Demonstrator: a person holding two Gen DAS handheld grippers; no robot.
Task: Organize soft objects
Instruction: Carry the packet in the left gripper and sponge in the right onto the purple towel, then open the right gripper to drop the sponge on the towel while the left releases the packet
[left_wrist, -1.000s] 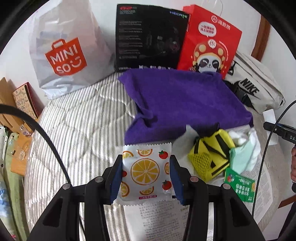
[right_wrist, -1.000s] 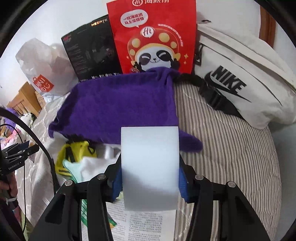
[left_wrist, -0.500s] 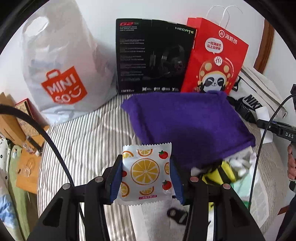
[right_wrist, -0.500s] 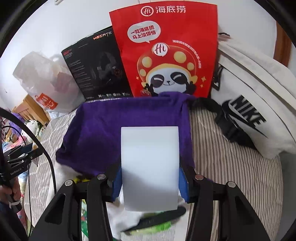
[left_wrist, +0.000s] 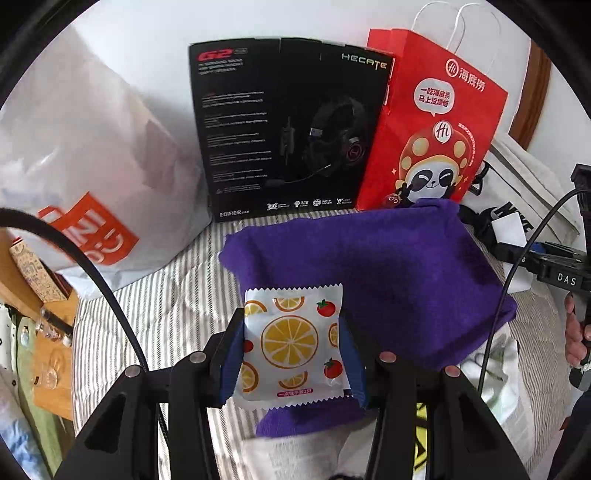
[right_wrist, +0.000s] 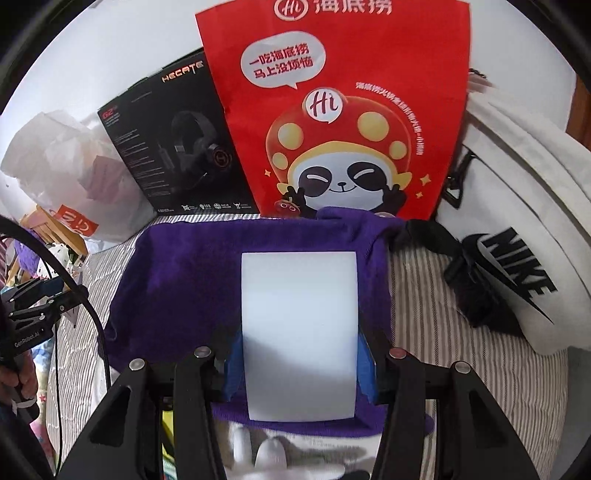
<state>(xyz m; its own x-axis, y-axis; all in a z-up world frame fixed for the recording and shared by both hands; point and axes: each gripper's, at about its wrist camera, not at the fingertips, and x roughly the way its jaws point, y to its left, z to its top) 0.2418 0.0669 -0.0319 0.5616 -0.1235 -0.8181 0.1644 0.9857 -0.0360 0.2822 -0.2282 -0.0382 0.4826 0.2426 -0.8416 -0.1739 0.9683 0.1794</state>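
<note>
My left gripper (left_wrist: 291, 354) is shut on a white sachet (left_wrist: 291, 314) printed with orange slices and tomatoes, its blue pads (left_wrist: 232, 354) pressing both sides. It hangs over the near left edge of a purple towel (left_wrist: 406, 277) spread on the striped bed. My right gripper (right_wrist: 299, 365) is shut on a plain white soft pack (right_wrist: 299, 314), held over the same purple towel (right_wrist: 177, 288). In the left wrist view the right gripper (left_wrist: 546, 266) shows at the right edge, a hand below it.
A white Miniso bag (left_wrist: 92, 166), a black headset box (left_wrist: 284, 129) and a red panda paper bag (left_wrist: 436, 122) stand along the back wall. A white Nike bag (right_wrist: 517, 221) lies right. White fabric (right_wrist: 258, 450) and a yellow item (left_wrist: 421, 443) lie under the grippers.
Both grippers moved forward over the bed toward the back wall, each keeping its load. The towel and bags loom larger; the yellow item and printed sheet slid down under the grippers.
</note>
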